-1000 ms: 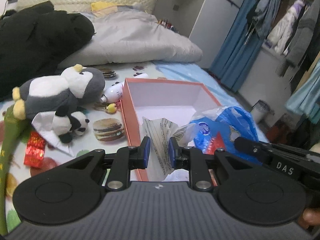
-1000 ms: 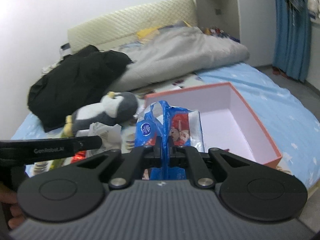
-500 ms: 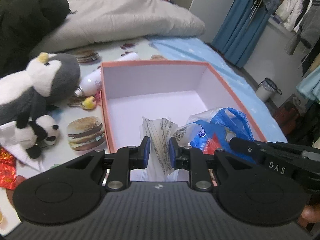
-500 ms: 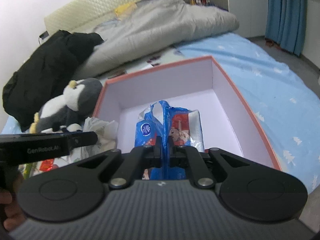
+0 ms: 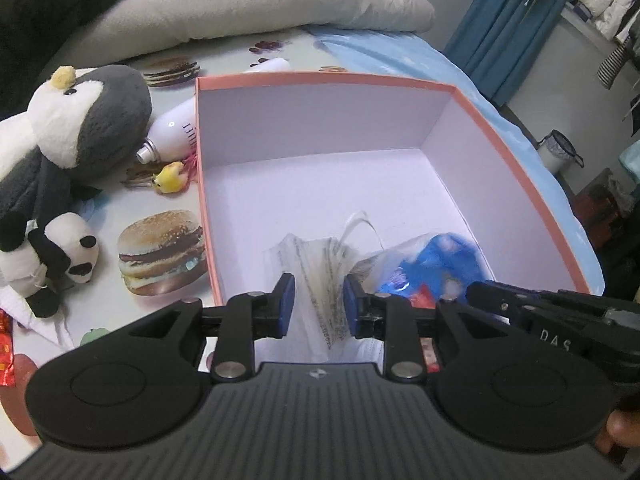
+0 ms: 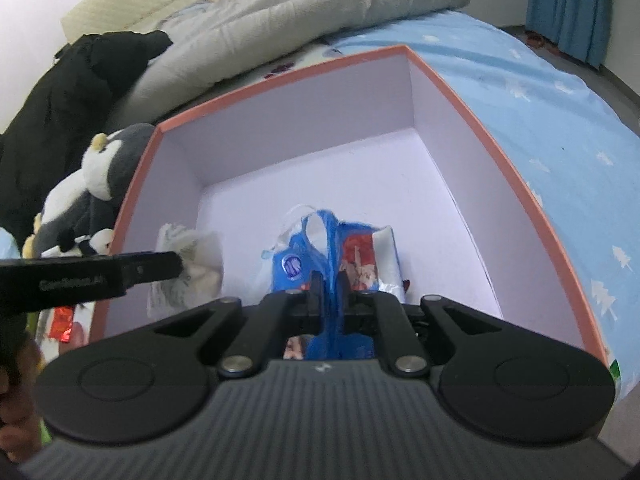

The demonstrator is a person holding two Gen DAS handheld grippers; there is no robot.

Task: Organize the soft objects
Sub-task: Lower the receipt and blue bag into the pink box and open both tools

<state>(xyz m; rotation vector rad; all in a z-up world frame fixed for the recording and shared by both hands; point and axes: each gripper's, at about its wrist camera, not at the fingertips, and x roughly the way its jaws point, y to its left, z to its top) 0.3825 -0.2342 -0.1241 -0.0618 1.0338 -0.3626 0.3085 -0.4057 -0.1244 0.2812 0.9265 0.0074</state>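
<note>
An orange box (image 5: 516, 148) with a white inside lies open on the bed; it also shows in the right wrist view (image 6: 484, 128). My left gripper (image 5: 318, 306) is over its near left part, and its jaws stand slightly apart around a clear printed plastic bag (image 5: 320, 268) that looks loose between them. My right gripper (image 6: 330, 288) is shut on a blue tissue pack bag (image 6: 340, 252) low inside the box. A grey penguin plush (image 5: 76, 120) and a small panda plush (image 5: 60, 256) lie left of the box.
A white bottle (image 5: 176, 132) and a small yellow toy (image 5: 170, 172) lie by the box's left wall. A grey duvet (image 5: 256, 4) and black clothing (image 6: 68, 92) are piled behind. Red packets (image 5: 6, 344) lie at the near left. The bed drops off on the right.
Both grippers moved forward and down over the box, carrying the two bags into it. The left jaws have spread apart a little around the clear bag.
</note>
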